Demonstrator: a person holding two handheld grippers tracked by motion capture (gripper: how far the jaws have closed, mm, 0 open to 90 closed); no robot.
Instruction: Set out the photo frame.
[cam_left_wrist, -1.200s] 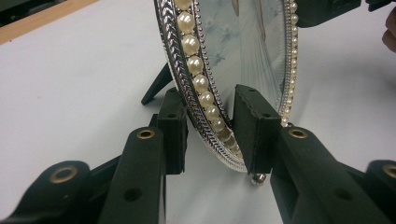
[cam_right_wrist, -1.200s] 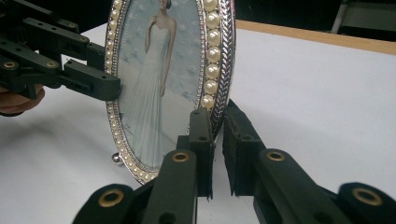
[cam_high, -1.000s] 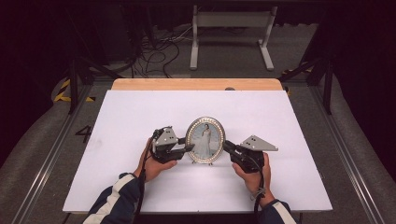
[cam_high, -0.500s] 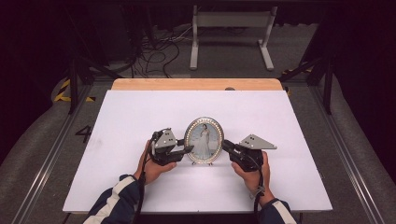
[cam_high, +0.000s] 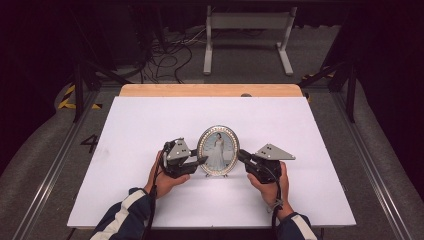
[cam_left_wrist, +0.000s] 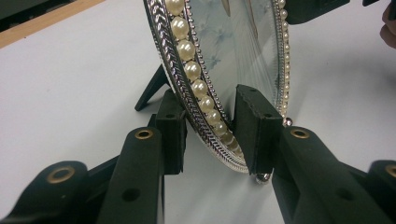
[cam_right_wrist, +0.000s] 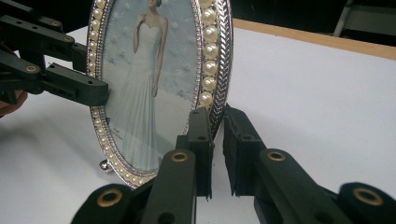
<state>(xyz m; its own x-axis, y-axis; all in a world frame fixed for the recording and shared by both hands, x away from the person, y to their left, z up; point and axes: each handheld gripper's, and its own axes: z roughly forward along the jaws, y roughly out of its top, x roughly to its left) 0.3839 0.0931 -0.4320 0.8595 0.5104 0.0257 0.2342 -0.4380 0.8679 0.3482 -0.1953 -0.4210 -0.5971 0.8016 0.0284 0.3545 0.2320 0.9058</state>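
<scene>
An oval picture frame (cam_high: 218, 150) with a pearl and silver rim stands upright near the middle of the white table (cam_high: 145, 120); it holds a photo of a person in a long white dress. My left gripper (cam_high: 202, 161) comes in from the left, and its pads close on the lower rim (cam_left_wrist: 205, 112), one behind and one on the glass. My right gripper (cam_high: 240, 155) comes in from the right, shut on the opposite rim (cam_right_wrist: 217, 93). In the right gripper view, the left gripper's jaw tip (cam_right_wrist: 88, 88) rests against the frame's far edge.
The frame's black back stand (cam_left_wrist: 152, 88) props it on the table. A wooden strip (cam_high: 210, 90) runs along the table's far edge. Beyond it on the dark floor are cables (cam_high: 170, 50) and a metal stand (cam_high: 247, 30). White surface lies all around the frame.
</scene>
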